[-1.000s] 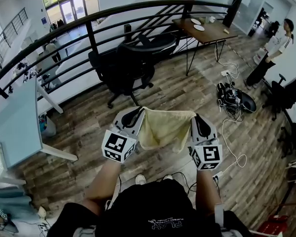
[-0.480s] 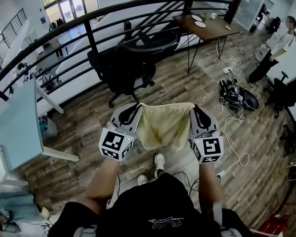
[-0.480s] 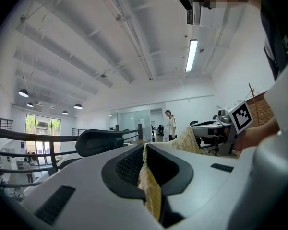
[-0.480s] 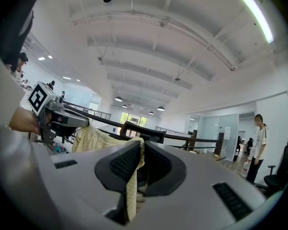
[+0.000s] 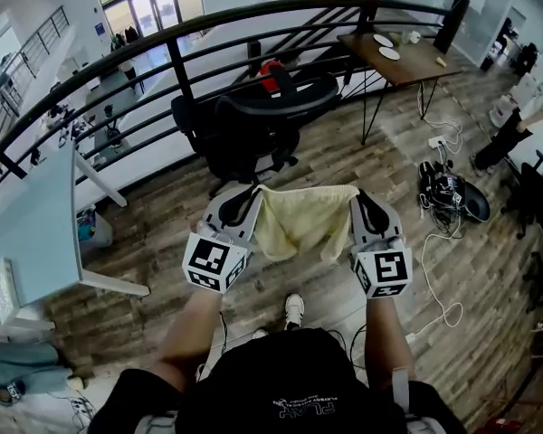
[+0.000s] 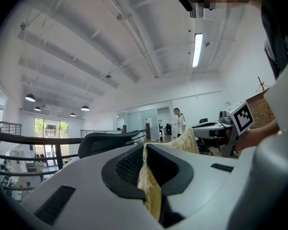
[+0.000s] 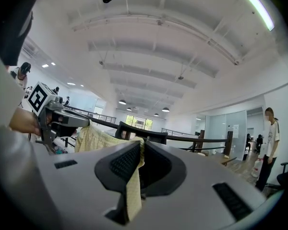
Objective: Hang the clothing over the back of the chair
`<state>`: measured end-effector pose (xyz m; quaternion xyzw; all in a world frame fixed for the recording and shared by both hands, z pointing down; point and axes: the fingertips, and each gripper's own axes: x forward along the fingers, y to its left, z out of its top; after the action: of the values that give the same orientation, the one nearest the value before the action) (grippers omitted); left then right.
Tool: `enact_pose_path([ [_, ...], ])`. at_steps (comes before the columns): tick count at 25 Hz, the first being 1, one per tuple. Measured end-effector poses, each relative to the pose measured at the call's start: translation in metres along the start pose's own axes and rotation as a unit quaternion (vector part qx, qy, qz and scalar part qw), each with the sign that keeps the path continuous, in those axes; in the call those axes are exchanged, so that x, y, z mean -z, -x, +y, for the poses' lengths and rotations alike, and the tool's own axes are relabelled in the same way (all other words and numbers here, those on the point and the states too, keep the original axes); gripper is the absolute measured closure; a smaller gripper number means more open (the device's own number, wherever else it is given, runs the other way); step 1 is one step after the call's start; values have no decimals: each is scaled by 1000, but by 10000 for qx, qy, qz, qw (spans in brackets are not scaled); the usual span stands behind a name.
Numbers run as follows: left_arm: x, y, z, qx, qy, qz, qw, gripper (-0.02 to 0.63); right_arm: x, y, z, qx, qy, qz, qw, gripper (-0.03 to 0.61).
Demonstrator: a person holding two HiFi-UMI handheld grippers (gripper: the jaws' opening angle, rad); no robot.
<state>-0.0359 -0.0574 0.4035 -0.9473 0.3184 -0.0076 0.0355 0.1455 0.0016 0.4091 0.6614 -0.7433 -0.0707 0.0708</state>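
Left gripper (image 5: 246,199) and right gripper (image 5: 362,204) level, jaws narrow, each pinching a top corner of cloth. Ahead, by the railing (image 5: 253,14): black office chair (image 5: 253,125). Strung between both, sagging, not touching the chair: yellow clothing (image 5: 299,224).

Soft matt weave, finely textured, on the pale yellow cloth garment (image 5: 299,224). Smooth matt grey plastic shells, ribbed black pads on the left hand-held gripper (image 6: 145,150) and right hand-held gripper (image 7: 140,147). Matt black finish on the far office chair (image 5: 253,125). Worn grey-brown wood planks across the floor (image 5: 344,165); dark painted metal along the curved railing (image 5: 176,70).
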Motion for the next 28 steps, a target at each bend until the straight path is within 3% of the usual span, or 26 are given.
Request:
enact_pose_path([
  [17, 5, -64, 35, -606, -58, 135, 9981, 580, 18, -83, -41, -501, -228, -147, 9984, 540],
  [28, -6, -85, 59, -1075, -117, 159, 9940, 580, 7, -126, -56, -843, -164, -371, 9956, 540],
])
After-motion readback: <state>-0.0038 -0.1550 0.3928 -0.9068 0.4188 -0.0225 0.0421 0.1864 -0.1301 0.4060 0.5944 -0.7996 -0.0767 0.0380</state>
